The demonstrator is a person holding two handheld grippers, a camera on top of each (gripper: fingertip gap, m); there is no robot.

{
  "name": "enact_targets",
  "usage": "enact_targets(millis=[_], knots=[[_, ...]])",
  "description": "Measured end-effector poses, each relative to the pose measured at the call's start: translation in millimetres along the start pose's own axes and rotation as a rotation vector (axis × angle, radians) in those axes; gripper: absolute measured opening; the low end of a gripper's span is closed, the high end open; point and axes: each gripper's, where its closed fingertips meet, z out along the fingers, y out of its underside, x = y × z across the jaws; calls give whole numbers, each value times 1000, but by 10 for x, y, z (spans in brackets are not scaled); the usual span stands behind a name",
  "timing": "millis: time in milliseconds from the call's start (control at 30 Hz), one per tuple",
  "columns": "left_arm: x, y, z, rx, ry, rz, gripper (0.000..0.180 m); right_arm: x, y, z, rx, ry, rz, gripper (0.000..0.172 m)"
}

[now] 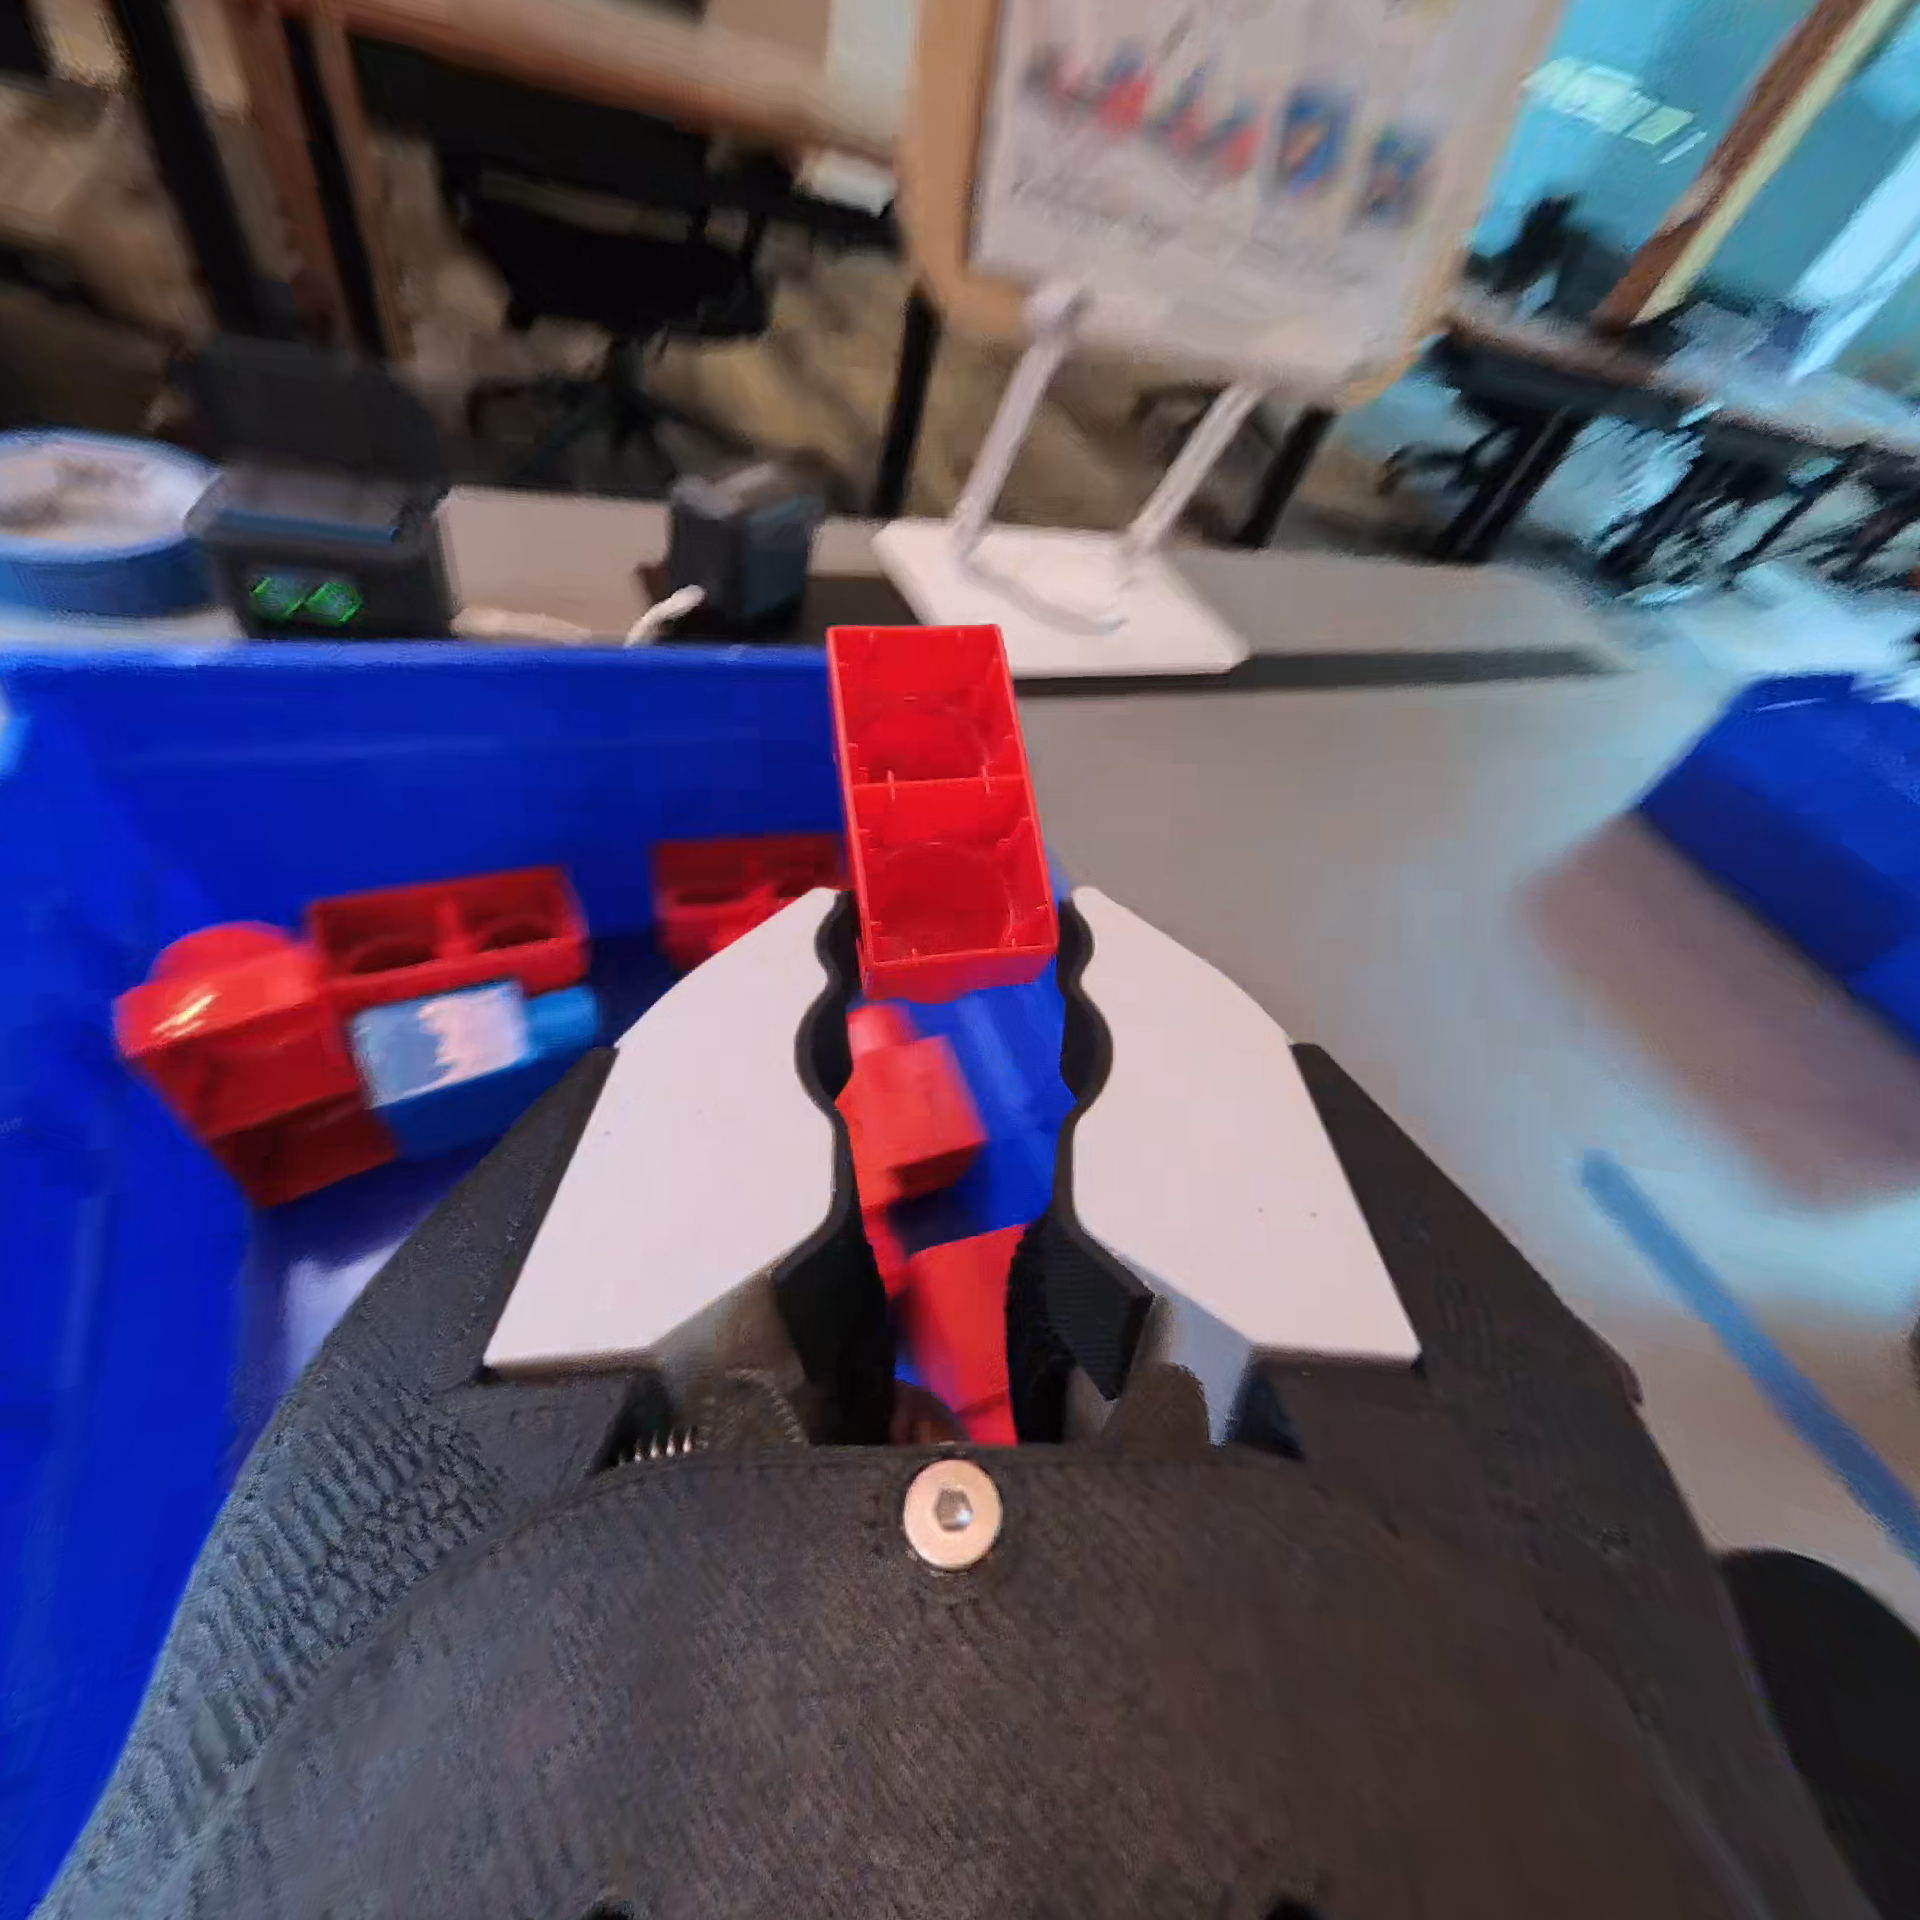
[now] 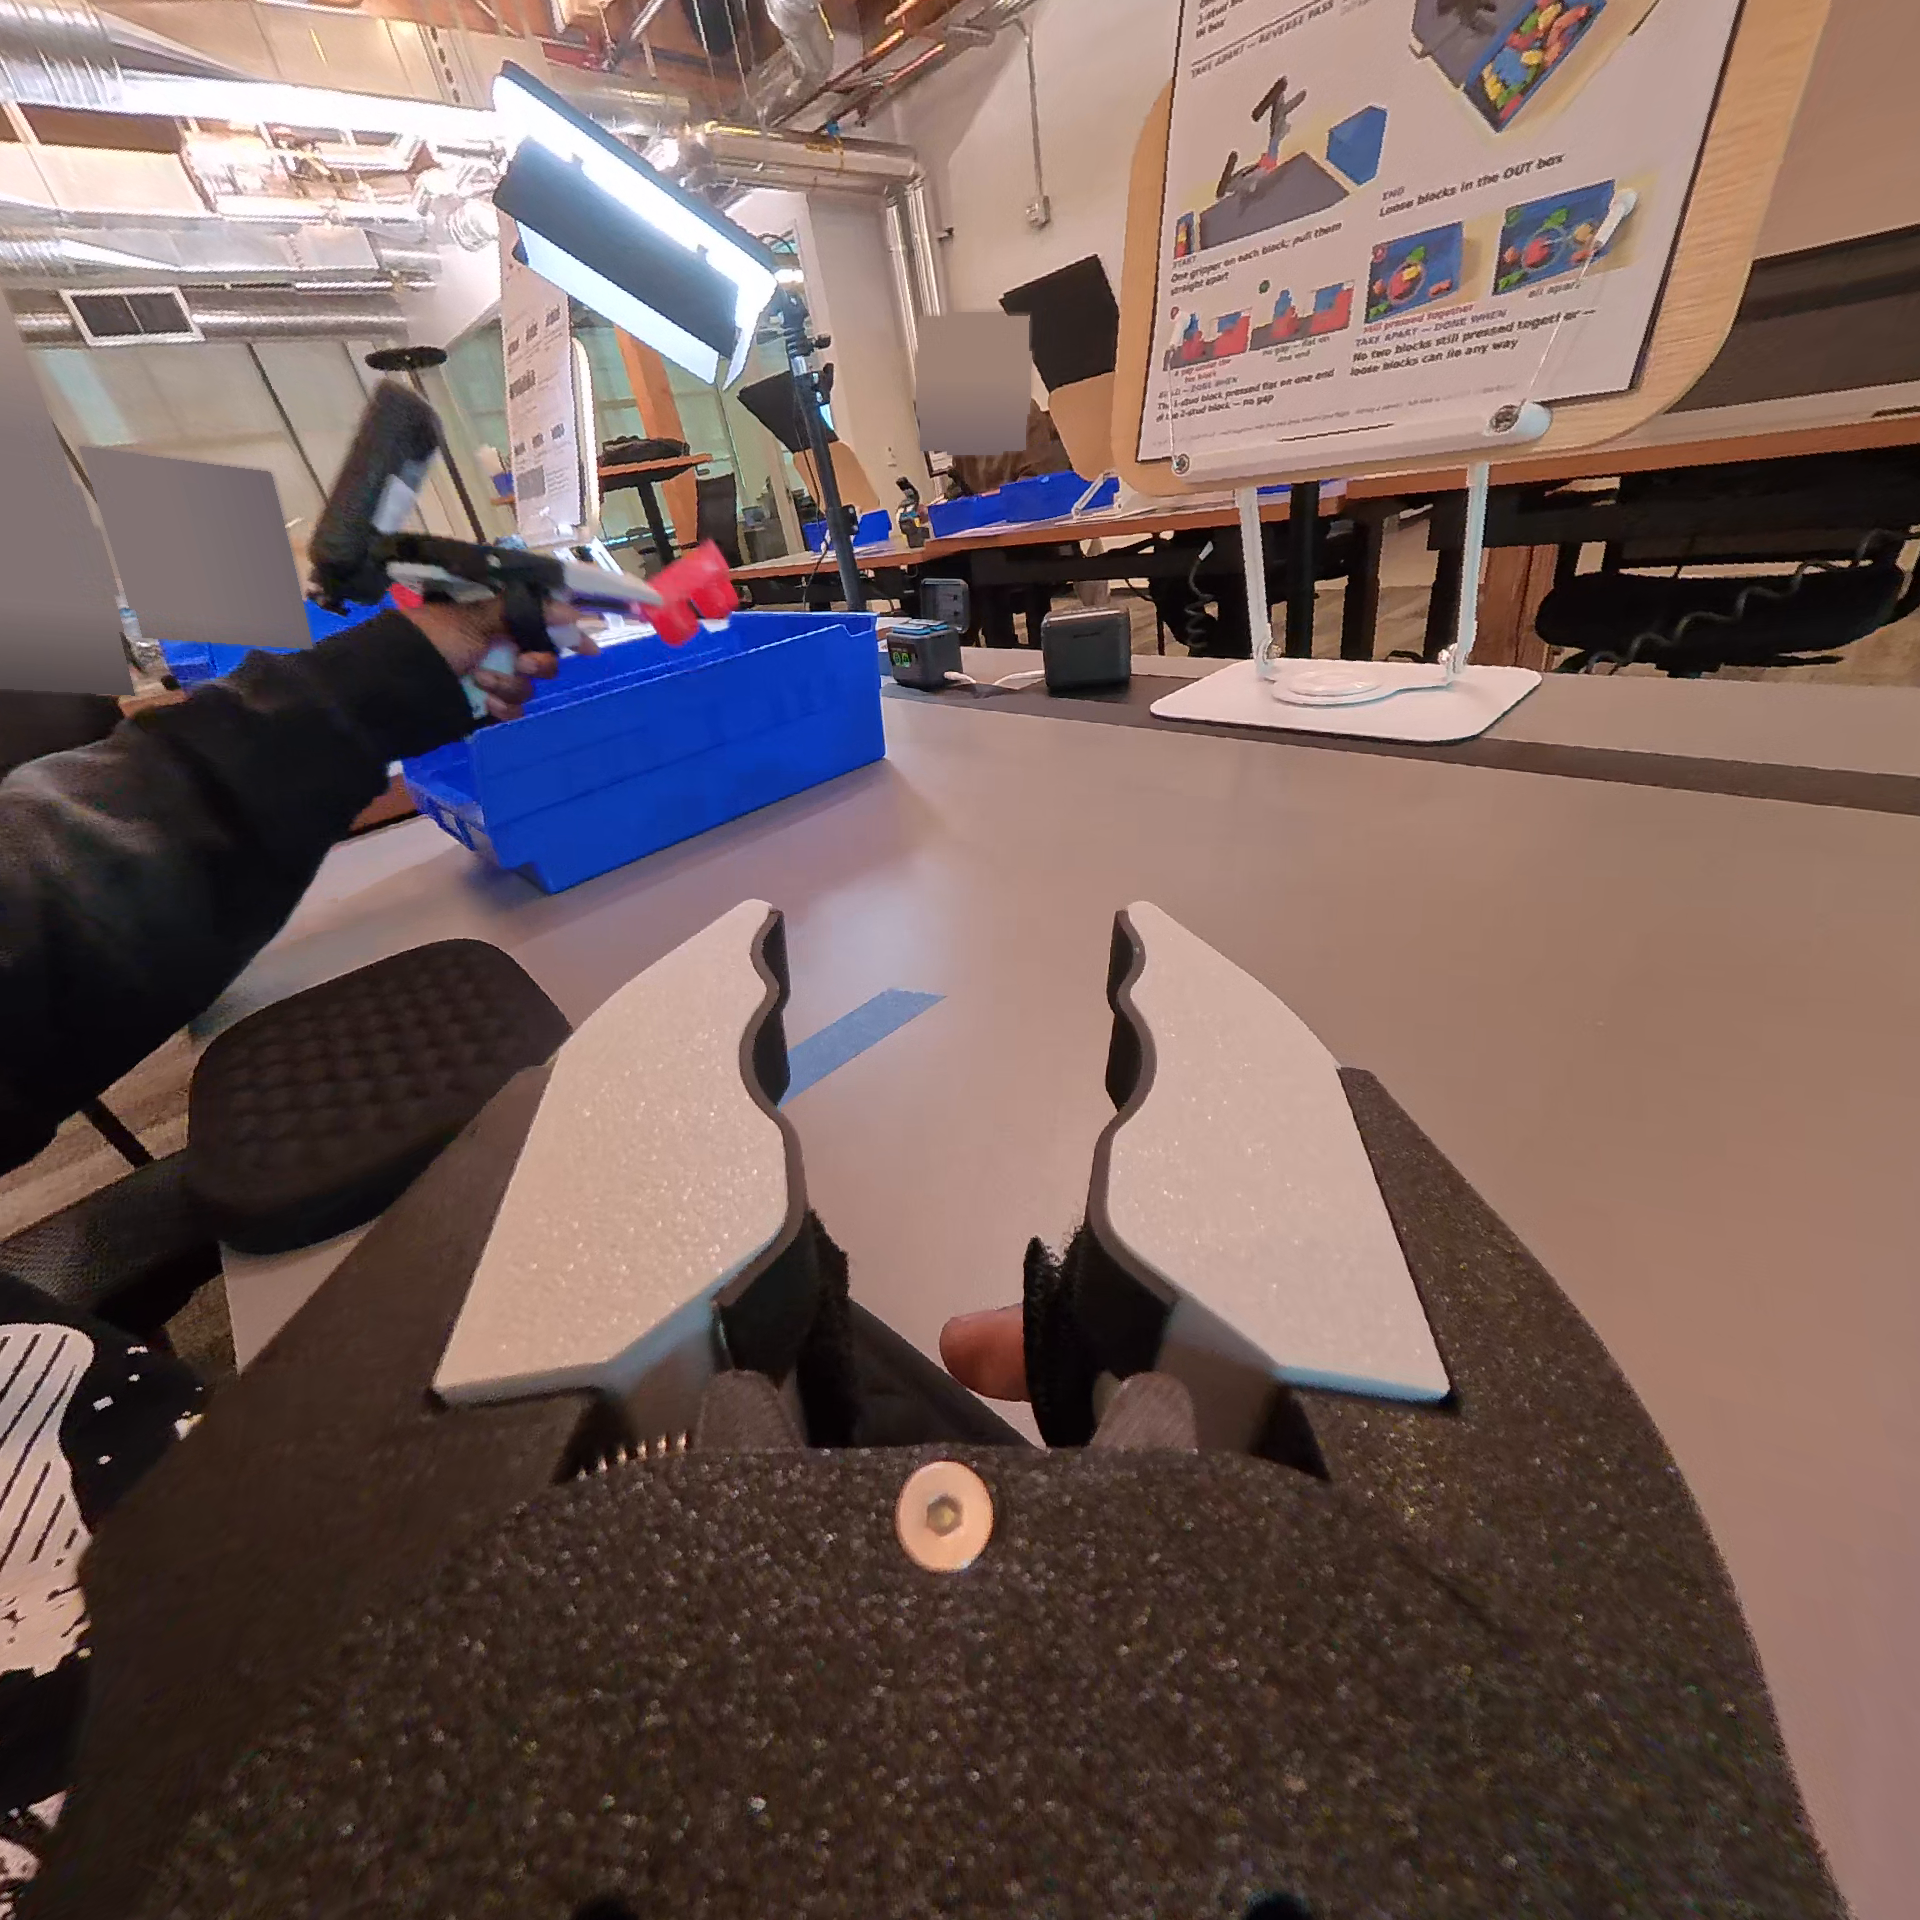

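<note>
My left gripper (image 1: 951, 914) is shut on a red two-stud block (image 1: 935, 800), gripped at its near end with its hollow underside facing me. It hangs over the right end of a blue bin (image 1: 416, 748). Several loose red and blue blocks (image 1: 343, 1039) lie in that bin. The right wrist view shows the same gripper (image 2: 644, 597) holding the red block (image 2: 696, 603) above the blue bin (image 2: 665, 748). My right gripper (image 2: 945, 935) is open and empty, low over the grey table (image 2: 1351, 987), to the right of the bin.
A strip of blue tape (image 2: 862, 1029) lies on the table ahead of my right gripper. A white sign stand (image 2: 1340, 701) and two black chargers (image 2: 1086, 649) stand at the back. A second blue bin (image 1: 1818, 821) sits to the right. A black chair armrest (image 2: 364, 1081) is at the near left.
</note>
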Motion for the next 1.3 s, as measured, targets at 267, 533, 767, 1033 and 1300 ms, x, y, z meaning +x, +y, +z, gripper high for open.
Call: enact_targets(millis=[267,533,767,1033,1300], knots=[[1905,71,-282,101,470,202,37,-42,14,11,-12,-12,-29,59],[3213,851,-168,105,707,409,37,-147,49,37,-40,-71,-63,59],[3603,1486,-170,-49,926,569,37,-713,176,43,-138,-442,-201,66],[3692,1679,-266,-136,1016,641,37,-1053,209,193,-160,-622,-372,59],[3708,1401,-274,-45,1017,432,45,-1086,67,171,-87,-628,-555,36]])
